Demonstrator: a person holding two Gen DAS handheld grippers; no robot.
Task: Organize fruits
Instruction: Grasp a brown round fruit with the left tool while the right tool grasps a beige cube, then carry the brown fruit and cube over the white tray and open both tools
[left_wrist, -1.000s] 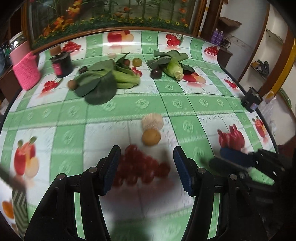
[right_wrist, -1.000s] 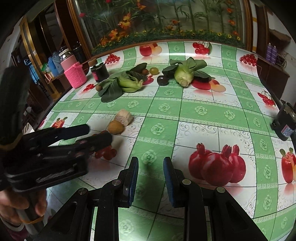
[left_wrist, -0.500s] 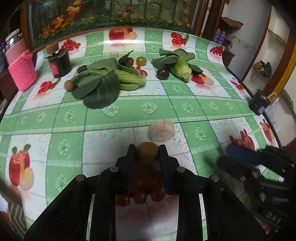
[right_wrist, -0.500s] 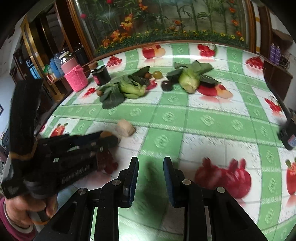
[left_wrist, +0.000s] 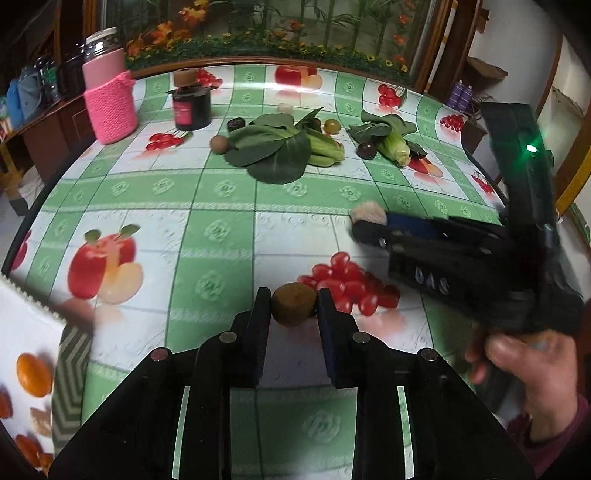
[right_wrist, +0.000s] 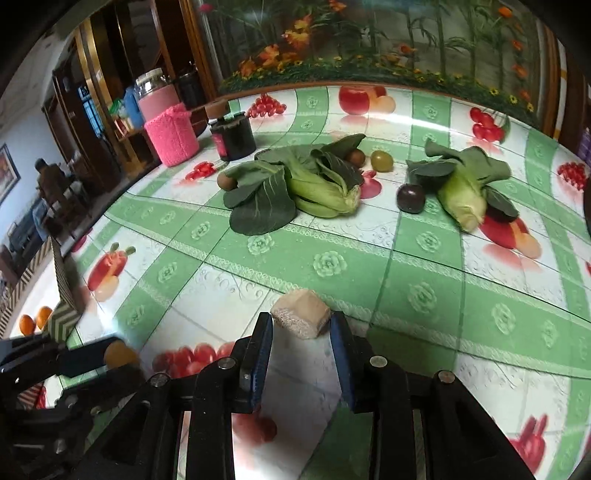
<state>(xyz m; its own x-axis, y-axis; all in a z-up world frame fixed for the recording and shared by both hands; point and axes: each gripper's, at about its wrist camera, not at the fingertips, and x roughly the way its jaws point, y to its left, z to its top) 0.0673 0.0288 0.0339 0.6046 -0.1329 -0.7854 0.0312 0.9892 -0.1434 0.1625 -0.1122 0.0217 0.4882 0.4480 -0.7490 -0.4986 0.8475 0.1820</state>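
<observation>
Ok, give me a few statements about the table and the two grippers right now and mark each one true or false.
1. The left gripper is shut on a round brown fruit. True.
2. The pale cut chunk lies at the tips of the right gripper, between its blue pads. True.
3. The pink knitted cover lies flat beside the leafy greens. False: it stands upright around a jar near the table's far left edge.
4. The dark plum sits between the two bunches of greens. True.
5. The black jar lies tipped on its side. False: it stands upright beside the pink cover.
</observation>
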